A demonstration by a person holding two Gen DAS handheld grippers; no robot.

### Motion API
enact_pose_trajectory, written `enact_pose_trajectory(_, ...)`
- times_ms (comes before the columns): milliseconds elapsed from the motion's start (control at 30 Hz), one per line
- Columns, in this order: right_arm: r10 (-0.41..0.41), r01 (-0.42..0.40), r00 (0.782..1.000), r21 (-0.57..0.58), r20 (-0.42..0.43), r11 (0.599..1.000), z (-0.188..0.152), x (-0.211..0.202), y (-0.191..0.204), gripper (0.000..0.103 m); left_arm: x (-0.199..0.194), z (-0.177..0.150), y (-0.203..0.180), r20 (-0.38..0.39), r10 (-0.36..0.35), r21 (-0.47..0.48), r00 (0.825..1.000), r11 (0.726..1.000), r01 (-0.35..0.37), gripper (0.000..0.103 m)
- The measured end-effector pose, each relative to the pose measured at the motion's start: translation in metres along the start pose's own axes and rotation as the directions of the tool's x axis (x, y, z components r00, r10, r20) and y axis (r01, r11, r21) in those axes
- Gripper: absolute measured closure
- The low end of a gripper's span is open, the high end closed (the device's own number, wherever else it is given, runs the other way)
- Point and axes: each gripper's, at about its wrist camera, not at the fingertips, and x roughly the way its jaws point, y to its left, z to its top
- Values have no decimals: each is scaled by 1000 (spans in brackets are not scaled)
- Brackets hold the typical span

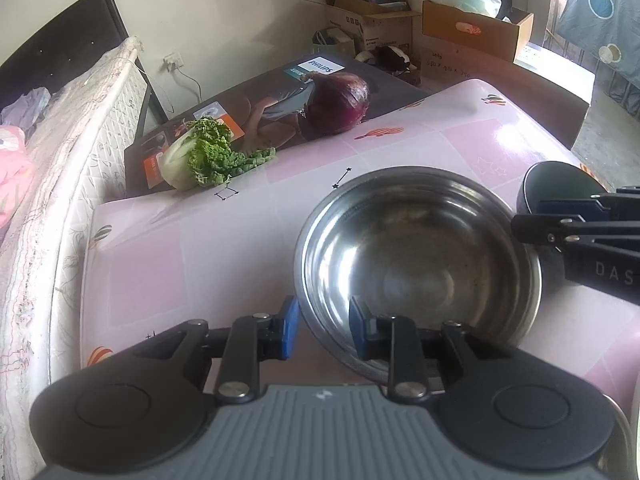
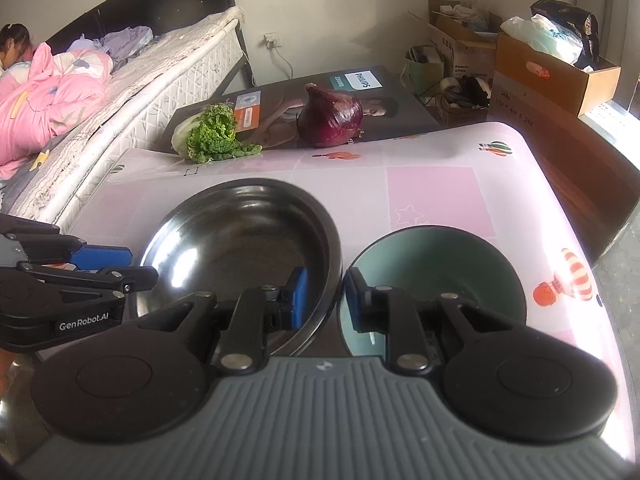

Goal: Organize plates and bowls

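Observation:
A steel bowl [image 1: 416, 256] sits on the pink table [image 1: 200, 240]. My left gripper [image 1: 322, 330] is open, its blue pads either side of the bowl's near-left rim. A dark bowl with a green inside [image 2: 440, 276] stands just right of the steel bowl [image 2: 240, 240]. My right gripper [image 2: 324, 300] is open and straddles the green bowl's left rim, with one pad inside the steel bowl. The right gripper [image 1: 560, 228] shows at the right of the left wrist view, in front of the dark bowl [image 1: 560, 184]. The left gripper [image 2: 104, 264] shows at the left of the right wrist view.
A cabbage [image 1: 200, 156] and a red onion [image 1: 340, 102] lie at the table's far edge against a Philips box [image 1: 248, 108]. A bed [image 2: 120, 92] runs along the left. Cardboard boxes [image 1: 472, 28] stand beyond the table.

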Motion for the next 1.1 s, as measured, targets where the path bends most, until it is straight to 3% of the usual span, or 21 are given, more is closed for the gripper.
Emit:
enact_pose_trajectory(167,-17,17,1000,1,23,1000,1,-2,-1,51,-10,-1,1,20,2,-5,1000,1000,-2,59)
enact_pose_trajectory(333,13,-14,999,27,49,1000,2,-17,-9,48,-26,-1,1,55,-30,-17,998,999,31,39)
enact_pose_trajectory(500,35,-39,996,48,81,998,-1,-43,-20,36,-45,0,-11,90,-86,0,992,996,86,25)
enact_pose_trajectory(833,27,-37,996,111,90,993,-18,-90,-56,33,-67,1,-45,97,-260,21,961,966,259,17)
enact_pose_trajectory(1100,13,-32,995,186,102,982,-28,-110,-91,32,-68,-3,-81,119,-293,49,949,956,289,16)
